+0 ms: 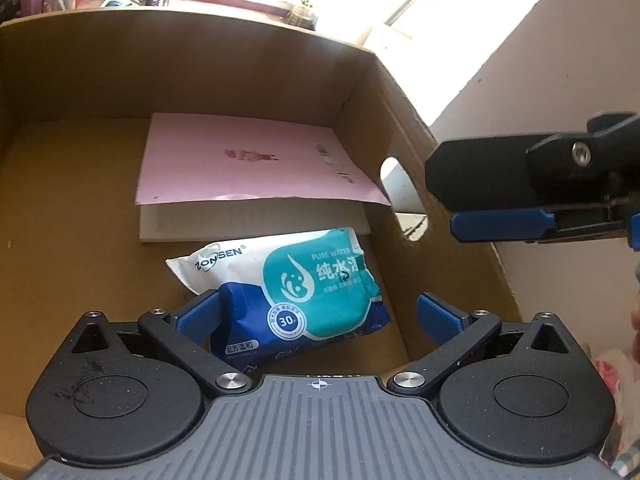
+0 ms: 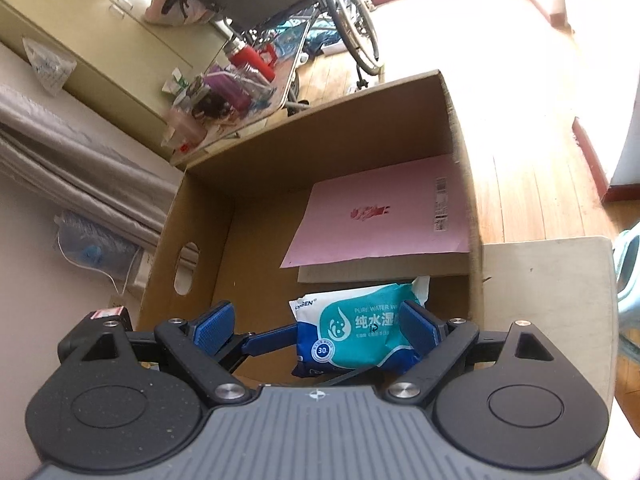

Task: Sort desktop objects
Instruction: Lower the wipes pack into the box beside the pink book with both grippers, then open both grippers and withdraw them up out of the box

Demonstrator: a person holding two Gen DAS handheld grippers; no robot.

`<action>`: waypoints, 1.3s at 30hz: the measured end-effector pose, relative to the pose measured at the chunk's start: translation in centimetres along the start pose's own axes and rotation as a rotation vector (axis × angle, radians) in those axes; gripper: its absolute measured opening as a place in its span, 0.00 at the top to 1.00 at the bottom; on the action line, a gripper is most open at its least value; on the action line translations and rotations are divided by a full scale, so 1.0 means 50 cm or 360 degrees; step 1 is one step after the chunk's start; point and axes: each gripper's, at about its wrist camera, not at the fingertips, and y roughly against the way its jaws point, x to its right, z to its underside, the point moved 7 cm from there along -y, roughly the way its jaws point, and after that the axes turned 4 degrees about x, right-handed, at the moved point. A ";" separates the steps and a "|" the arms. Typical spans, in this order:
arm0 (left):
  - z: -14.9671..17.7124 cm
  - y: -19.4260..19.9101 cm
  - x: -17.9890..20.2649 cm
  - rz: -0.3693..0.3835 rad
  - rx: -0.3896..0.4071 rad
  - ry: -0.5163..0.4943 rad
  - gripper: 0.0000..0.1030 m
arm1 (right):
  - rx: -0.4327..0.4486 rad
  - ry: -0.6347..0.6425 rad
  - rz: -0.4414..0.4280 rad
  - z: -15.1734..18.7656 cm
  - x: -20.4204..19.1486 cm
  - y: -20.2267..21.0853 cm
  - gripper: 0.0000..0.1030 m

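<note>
A wipes pack (image 1: 296, 292) is seen lying in the box (image 1: 80, 80) against a pink notebook (image 1: 248, 160), between the spread left gripper (image 1: 316, 320); the right gripper (image 2: 316, 324) is likewise held spread.

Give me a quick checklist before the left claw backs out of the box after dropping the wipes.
1. Left claw open: ok.
2. Wipes pack inside the cardboard box: ok.
3. Pack free of the left fingers: cannot tell, one sits against its edge.
4. Pack lying flat: not ok, tilted.
5. Pink notebook undisturbed: cannot tell.
6. Right claw open, outside the box: ok.
</note>
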 end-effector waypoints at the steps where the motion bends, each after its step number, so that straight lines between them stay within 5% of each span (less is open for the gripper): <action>1: 0.000 -0.003 0.006 0.0006 -0.0006 -0.0010 0.00 | 0.0008 -0.0011 -0.0001 -0.002 0.004 0.004 0.11; 23: -0.011 -0.028 0.056 0.0016 0.0027 -0.0019 0.01 | 0.0195 -0.0280 -0.0075 0.054 0.105 0.124 0.11; 32: 0.006 0.114 0.074 -0.0019 0.0247 0.0044 0.00 | 0.0335 -0.0376 -0.0144 0.114 0.124 0.212 0.09; 39: 0.077 0.258 0.057 -0.0158 0.0405 0.0131 0.00 | 0.0436 -0.0368 -0.0193 0.173 0.121 0.265 0.07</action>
